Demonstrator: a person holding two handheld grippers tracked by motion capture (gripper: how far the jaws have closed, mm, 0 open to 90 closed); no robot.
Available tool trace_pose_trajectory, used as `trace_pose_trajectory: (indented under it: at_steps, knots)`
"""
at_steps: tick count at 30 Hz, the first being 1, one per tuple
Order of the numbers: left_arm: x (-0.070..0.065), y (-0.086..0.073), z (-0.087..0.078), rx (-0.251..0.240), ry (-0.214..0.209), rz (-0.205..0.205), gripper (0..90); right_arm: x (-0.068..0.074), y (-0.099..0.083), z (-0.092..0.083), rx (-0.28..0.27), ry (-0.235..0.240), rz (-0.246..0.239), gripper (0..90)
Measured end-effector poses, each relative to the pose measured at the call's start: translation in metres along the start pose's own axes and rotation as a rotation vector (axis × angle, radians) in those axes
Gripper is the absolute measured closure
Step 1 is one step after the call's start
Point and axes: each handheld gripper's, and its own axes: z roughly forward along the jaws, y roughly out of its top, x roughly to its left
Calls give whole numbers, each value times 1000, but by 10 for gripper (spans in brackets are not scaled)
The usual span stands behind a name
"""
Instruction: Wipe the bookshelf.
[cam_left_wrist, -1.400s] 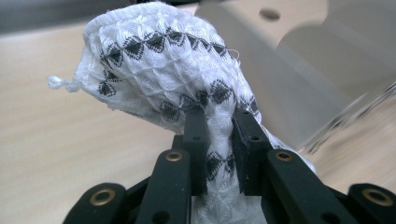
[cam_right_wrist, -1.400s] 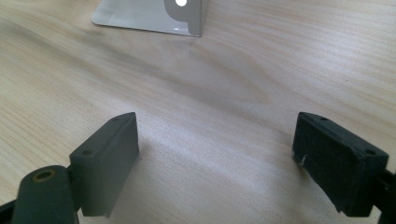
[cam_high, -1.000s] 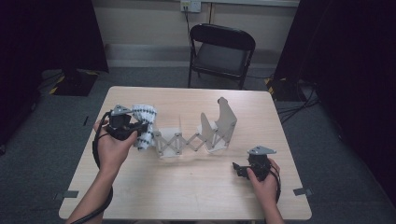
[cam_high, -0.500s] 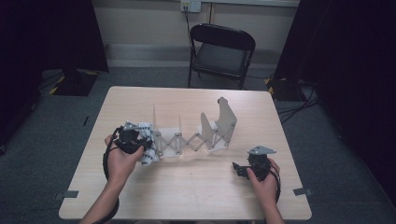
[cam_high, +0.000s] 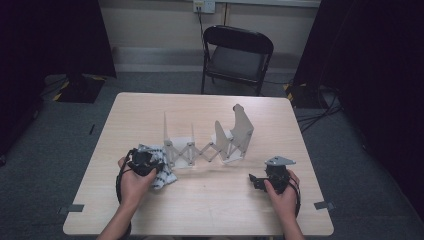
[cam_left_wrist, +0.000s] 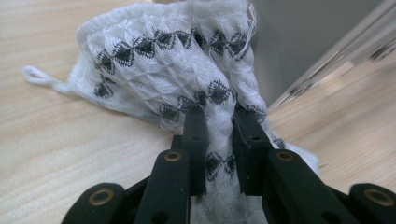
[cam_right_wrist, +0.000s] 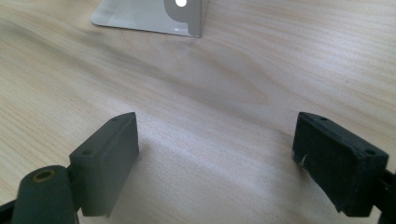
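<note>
Cloth (cam_left_wrist: 187, 60) diamond pattern reads clearly between left fingers (cam_left_wrist: 196, 135).

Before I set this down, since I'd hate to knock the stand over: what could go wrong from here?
The left gripper is shut on a bunched fold of the patterned cloth, which lies right beside the white folding rack. Pulling sideways could drag the cloth against the rack and shift or tip it. The grip takes only a thin pinch, so the cloth might slip out. The right gripper rests open on the table, so nothing steadies the rack.
</note>
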Motion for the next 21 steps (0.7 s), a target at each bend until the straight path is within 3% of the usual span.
trace_pose_trajectory:
  at_steps: [2, 4, 8, 16, 21]
  knots:
    - [2, -2, 1, -8, -8, -16, 768, 0, 0, 0, 0, 0, 1, 138]
    - [3, -3, 1, -6, -9, -7, 767, 0, 0, 0, 0, 0, 0, 138]
    - [10, 6, -10, -28, -3, -19, 767, 0, 0, 0, 0, 0, 1, 138]
    - [15, 54, -55, -162, 15, 2, 767, 0, 0, 0, 0, 0, 0, 139]
    - [5, 79, -65, -224, 11, 36, 762, 0, 0, 0, 0, 0, 0, 139]
